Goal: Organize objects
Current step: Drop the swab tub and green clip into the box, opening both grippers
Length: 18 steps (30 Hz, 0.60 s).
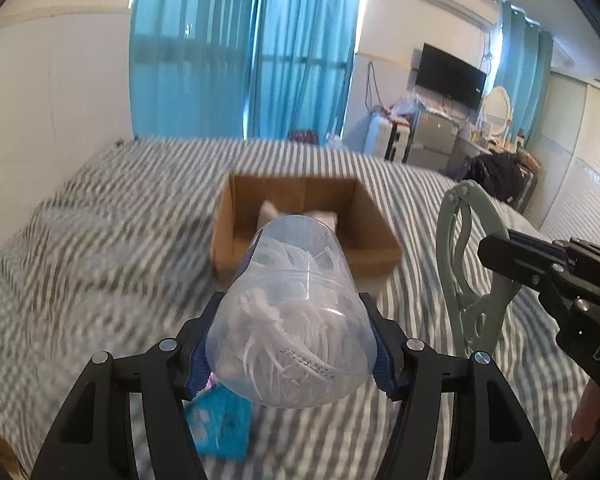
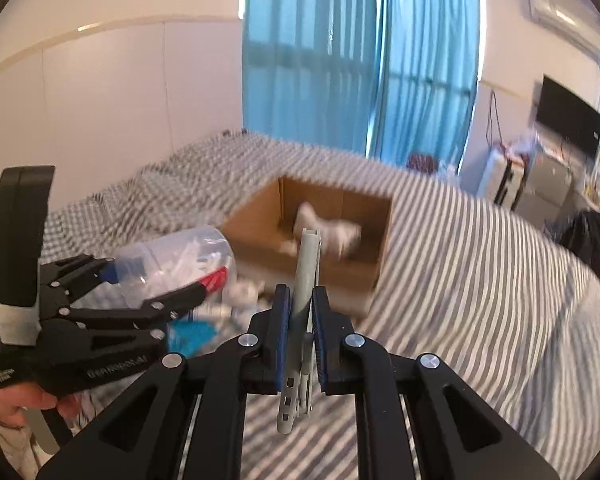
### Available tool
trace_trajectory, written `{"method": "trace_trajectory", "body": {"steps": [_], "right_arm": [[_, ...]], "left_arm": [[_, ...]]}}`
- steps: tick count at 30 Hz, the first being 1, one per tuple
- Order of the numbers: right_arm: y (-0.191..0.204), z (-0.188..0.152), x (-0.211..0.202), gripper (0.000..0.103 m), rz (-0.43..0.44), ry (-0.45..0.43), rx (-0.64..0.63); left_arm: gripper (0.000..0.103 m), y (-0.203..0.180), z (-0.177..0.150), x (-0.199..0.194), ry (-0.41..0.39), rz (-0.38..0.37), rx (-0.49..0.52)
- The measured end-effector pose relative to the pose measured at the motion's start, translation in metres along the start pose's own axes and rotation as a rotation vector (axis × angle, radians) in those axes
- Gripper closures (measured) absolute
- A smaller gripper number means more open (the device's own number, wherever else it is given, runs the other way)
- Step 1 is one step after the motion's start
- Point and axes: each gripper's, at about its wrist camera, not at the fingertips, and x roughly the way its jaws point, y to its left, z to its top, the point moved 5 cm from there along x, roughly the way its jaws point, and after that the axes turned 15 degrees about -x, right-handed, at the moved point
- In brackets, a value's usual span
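Observation:
My left gripper (image 1: 292,344) is shut on a clear plastic jar (image 1: 296,312) full of white picks, held above the striped bed and pointing at an open cardboard box (image 1: 364,220). The jar also shows in the right wrist view (image 2: 180,260). My right gripper (image 2: 302,328) is shut on a pale green folding tool (image 2: 306,280), seen edge-on; in the left wrist view the tool (image 1: 460,264) stands to the right of the jar. The box (image 2: 260,224) holds a white soft item (image 2: 332,232).
A blue packet (image 1: 220,428) lies on the striped bedcover (image 1: 100,260) under the left gripper, with white bits (image 2: 244,292) beside the box. Blue curtains, a TV (image 1: 448,76) and cluttered furniture stand beyond the bed.

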Motion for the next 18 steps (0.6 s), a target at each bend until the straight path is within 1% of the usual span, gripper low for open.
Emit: {"method": "trace_trajectory", "body": {"steps": [2, 5, 7, 9, 13, 16, 18], "right_arm": [[-0.010, 0.022, 0.008, 0.092, 0.002, -0.020, -0.005], [-0.030, 0.051, 0.030, 0.092, 0.015, -0.031, -0.002], [-0.046, 0.064, 0.053, 0.092, 0.015, -0.024, 0.003], [-0.058, 0.072, 0.075, 0.092, 0.014, -0.016, 0.010], [-0.079, 0.076, 0.125, 0.092, 0.037, 0.016, 0.040], [-0.088, 0.066, 0.164, 0.092, 0.057, 0.056, 0.051], [-0.090, 0.055, 0.183, 0.092, 0.059, 0.078, 0.055]], "left_arm": [[0.038, -0.003, 0.022, 0.010, -0.015, -0.004, -0.002], [0.038, -0.004, 0.055, 0.034, -0.051, 0.020, 0.013], [0.038, -0.002, 0.067, 0.050, -0.050, 0.024, 0.007], [0.038, -0.001, 0.076, 0.075, -0.038, 0.033, 0.008], [0.038, 0.002, 0.074, 0.122, 0.003, 0.048, 0.031], [0.038, 0.005, 0.067, 0.149, 0.036, 0.057, 0.041], [0.038, 0.008, 0.059, 0.167, 0.057, 0.071, 0.044]]}}
